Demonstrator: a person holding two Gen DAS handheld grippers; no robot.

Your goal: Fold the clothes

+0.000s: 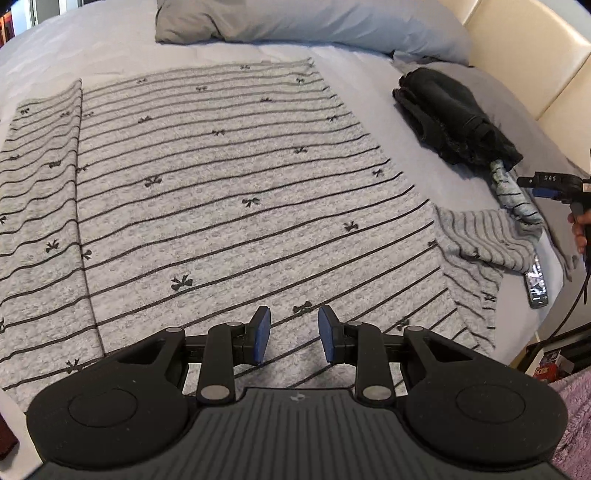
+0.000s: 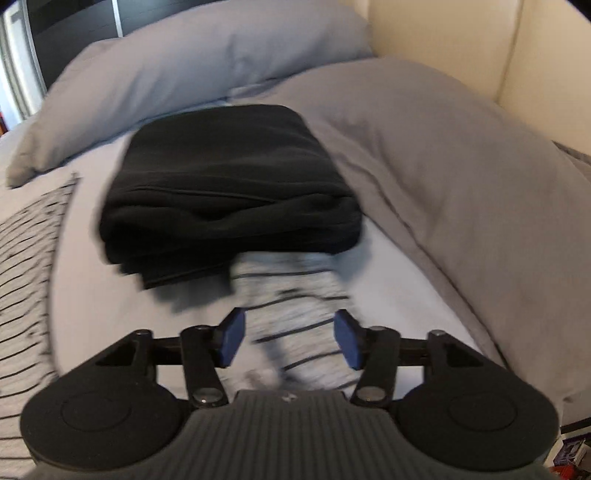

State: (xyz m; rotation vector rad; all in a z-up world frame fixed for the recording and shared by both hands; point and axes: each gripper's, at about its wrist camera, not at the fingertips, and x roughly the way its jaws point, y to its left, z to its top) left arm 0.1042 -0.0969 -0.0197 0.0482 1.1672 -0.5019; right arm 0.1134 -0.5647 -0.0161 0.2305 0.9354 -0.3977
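A grey striped garment (image 1: 221, 192) with small black bows lies spread flat on the bed, its left side folded over along a crease. My left gripper (image 1: 294, 334) hovers open over its near hem, nothing between the blue pads. The garment's right sleeve (image 1: 491, 236) lies crumpled toward the bed's right edge; its cuff (image 2: 291, 310) shows blurred in the right wrist view. My right gripper (image 2: 289, 338) is open just above that cuff. A folded black garment (image 2: 229, 192) lies just beyond the cuff. From the left wrist view the right gripper (image 1: 550, 184) appears at the far right, held by a hand.
Grey pillows (image 1: 314, 22) lie along the head of the bed, against a cream headboard (image 1: 528, 59). The black garment (image 1: 454, 118) sits near the right pillow (image 2: 461, 177). A remote control (image 1: 537, 284) lies at the bed's right edge. A purple rug (image 1: 576, 413) covers the floor below.
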